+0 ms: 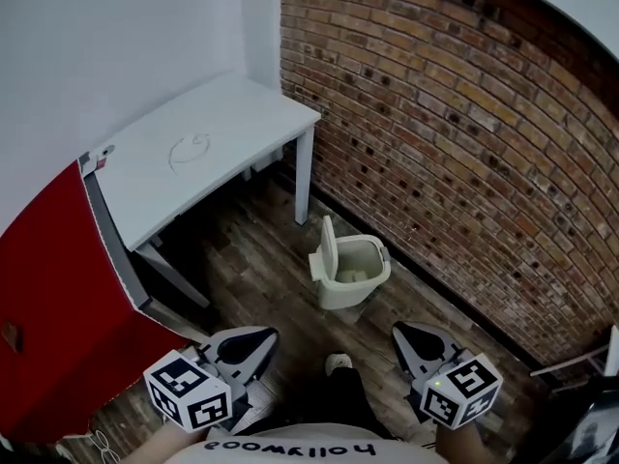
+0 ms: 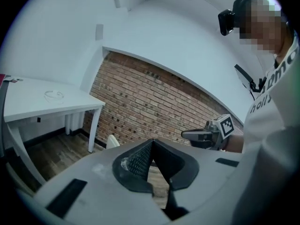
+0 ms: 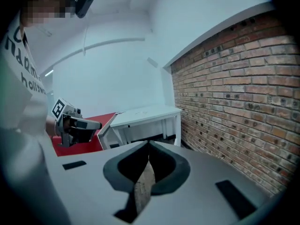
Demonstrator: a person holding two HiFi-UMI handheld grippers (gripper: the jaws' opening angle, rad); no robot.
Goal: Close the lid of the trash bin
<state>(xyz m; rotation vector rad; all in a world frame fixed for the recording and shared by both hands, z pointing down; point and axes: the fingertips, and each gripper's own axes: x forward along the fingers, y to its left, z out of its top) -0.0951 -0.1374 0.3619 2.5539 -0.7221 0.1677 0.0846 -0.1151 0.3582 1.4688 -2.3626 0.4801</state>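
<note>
Now left gripper [image 1: 267, 337] and right gripper [image 1: 397, 331] are closed and empty.

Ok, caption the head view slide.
Trash bin, lid up, by brick wall; left gripper and right gripper shut, apart from it.

trash bin [image 1: 350, 274]: beside brick wall [image 1: 455, 143] | table [image 1: 193, 153]: behind-left | contents: unclear

You face a rough, matt brick wall [image 1: 464, 143] above a dark, grainy wood-plank floor [image 1: 256, 259]. The trash bin [image 1: 353, 276] looks like smooth pale plastic, the table [image 1: 208, 143] smooth matt white. Your left gripper [image 2: 152, 143] is matt grey plastic.
</note>
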